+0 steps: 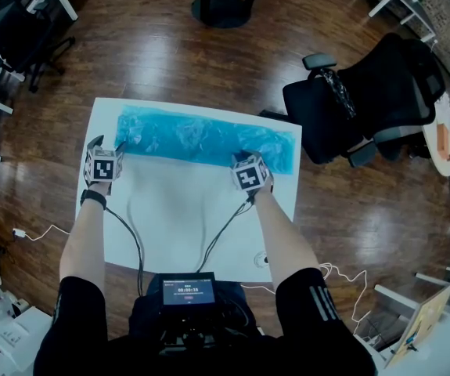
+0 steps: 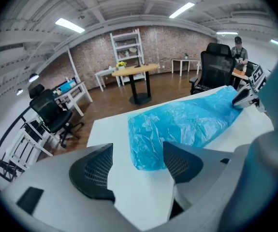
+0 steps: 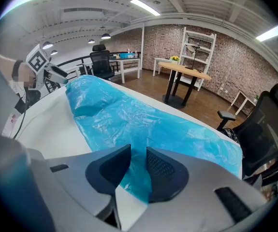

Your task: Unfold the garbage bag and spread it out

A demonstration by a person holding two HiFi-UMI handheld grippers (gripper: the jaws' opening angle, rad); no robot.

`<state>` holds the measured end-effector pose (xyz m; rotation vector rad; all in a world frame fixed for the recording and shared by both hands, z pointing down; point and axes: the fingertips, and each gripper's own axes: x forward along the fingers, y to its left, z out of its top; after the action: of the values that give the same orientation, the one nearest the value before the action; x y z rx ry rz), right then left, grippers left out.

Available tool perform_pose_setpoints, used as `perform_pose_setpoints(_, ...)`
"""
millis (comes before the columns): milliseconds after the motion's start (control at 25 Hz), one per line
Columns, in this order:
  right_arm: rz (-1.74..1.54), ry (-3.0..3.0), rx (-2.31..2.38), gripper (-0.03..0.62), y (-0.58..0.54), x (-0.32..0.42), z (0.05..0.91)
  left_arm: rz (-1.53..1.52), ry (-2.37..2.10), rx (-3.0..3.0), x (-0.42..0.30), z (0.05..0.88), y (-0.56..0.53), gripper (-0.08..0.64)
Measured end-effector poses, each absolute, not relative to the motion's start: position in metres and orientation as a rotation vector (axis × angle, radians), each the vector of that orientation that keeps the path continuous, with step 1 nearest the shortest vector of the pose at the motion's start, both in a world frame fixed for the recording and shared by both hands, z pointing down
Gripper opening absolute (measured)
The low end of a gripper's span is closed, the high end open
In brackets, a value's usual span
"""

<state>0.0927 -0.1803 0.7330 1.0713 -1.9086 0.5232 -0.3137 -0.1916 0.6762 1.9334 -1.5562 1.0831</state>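
Garbage bag (image 1: 207, 138): thin blue film, crinkled, probably very light, limp and slippery. It lies as a long strip along the far side of the white table (image 1: 170, 218). Your left gripper (image 2: 138, 164) stands wide and empty just short of its left end, and your right gripper (image 3: 138, 167) is narrow, with the near edge in the gap between its jaws. Take hold at the near edge, top layer only, and pull gently.

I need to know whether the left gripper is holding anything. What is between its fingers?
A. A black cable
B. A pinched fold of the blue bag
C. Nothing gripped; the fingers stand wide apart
C: the left gripper has its fingers wide apart over the white table, and the blue garbage bag lies on the table, not pinched.
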Motion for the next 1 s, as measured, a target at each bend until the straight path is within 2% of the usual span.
perform_pose_setpoints(80, 0.527, -1.906, 1.071, 0.137, -0.180, 0.093, 0.734, 1.055, -1.560, 1.973, -0.306, 0.663, -0.197, 0.331)
perform_pose_setpoints(240, 0.526, -1.905, 1.072, 0.137, -0.181, 0.092, 0.734, 0.981, -1.589, 2.066, -0.289, 0.635, -0.209, 0.277)
perform_pose_setpoints(440, 0.526, -1.911, 1.073, 0.137, -0.180, 0.091, 0.733, 0.933, -1.562, 2.168, -0.250, 0.617, -0.220, 0.190)
perform_pose_setpoints(560, 0.533, -1.911, 1.072, 0.137, -0.180, 0.092, 0.734, 0.901, -1.526, 2.180, -0.229, 0.618, -0.224, 0.110)
perform_pose_setpoints(920, 0.552, -1.928, 1.073, 0.137, -0.179, 0.092, 0.735, 0.949, -1.301, 2.202, -0.165, 0.654, -0.221, 0.113)
perform_pose_setpoints(1000, 0.548, -1.932, 1.077, 0.137, -0.180, 0.092, 0.734, 0.975, -1.260, 2.197, -0.155, 0.663, -0.220, 0.152)
